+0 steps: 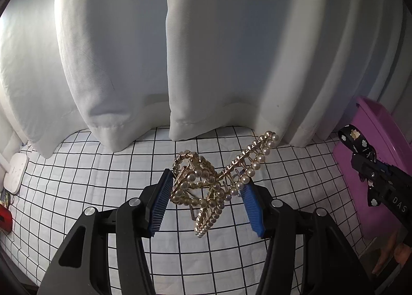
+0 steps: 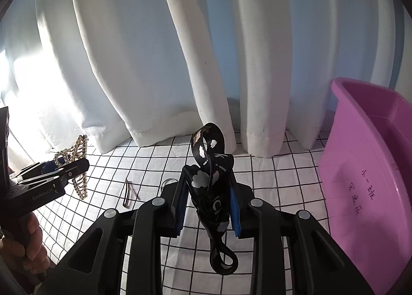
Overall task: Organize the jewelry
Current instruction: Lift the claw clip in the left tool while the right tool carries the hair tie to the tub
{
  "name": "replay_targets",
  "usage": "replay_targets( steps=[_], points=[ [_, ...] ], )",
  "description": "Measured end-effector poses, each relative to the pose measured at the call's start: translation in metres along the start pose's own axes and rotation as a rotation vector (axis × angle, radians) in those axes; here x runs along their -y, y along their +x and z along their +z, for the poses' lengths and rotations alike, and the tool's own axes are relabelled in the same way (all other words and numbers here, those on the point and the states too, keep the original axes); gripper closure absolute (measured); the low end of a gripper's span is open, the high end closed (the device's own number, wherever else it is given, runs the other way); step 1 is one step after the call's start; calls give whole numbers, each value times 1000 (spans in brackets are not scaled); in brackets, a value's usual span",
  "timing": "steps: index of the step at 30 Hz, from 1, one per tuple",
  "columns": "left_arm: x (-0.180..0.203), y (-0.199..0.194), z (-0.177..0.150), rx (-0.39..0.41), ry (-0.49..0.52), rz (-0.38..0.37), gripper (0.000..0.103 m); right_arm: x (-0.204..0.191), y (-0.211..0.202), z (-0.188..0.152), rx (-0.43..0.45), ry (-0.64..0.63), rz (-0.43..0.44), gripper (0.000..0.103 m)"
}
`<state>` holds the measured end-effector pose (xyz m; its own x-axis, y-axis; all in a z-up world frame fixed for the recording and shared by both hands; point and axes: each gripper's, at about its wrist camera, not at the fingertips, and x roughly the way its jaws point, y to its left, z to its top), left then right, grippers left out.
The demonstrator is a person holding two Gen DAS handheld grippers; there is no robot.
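On the left, a pearl hair claw [image 1: 219, 181] is held aloft over the checked table [image 1: 77, 179] by the left tool [image 1: 206, 194], shut on it. The right tool [image 2: 207, 199] is clamped on a black printed ribbon [image 2: 206, 166]. Both pieces are best lowered gently into the purple bin [image 2: 373, 166] at right before release

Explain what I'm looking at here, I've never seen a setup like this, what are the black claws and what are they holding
No robot here: a person holds two handheld grippers, each with a fisheye camera looking along its blue-padded fingers.

The left gripper clamps a gold pearl hair claw. The right gripper clamps a black patterned ribbon. Each shows in the other's view.

Below lies a checked cloth with a thin hair clip on it, a purple tub at the right and white curtains behind.
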<state>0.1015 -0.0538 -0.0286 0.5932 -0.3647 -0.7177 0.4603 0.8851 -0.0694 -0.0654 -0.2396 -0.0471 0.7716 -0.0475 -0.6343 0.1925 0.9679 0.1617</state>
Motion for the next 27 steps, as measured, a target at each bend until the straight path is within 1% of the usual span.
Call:
replay_targets(
  steps=[3, 6, 13, 18, 27],
  points=[
    [21, -10, 7, 6, 21, -36, 51, 9, -23, 4, 26, 4, -13, 76],
    [45, -23, 14, 33, 57, -67, 51, 21, -46, 8, 59, 10, -31, 76],
    [105, -44, 30, 87, 129, -151, 51, 61, -95, 13, 132, 51, -88, 76],
    [152, -51, 38, 112, 178, -208, 51, 102, -125, 11, 167, 94, -148, 76],
    [237, -49, 43, 98, 254, -310, 51, 183, -160, -5, 182, 184, -264, 76]
  ],
)
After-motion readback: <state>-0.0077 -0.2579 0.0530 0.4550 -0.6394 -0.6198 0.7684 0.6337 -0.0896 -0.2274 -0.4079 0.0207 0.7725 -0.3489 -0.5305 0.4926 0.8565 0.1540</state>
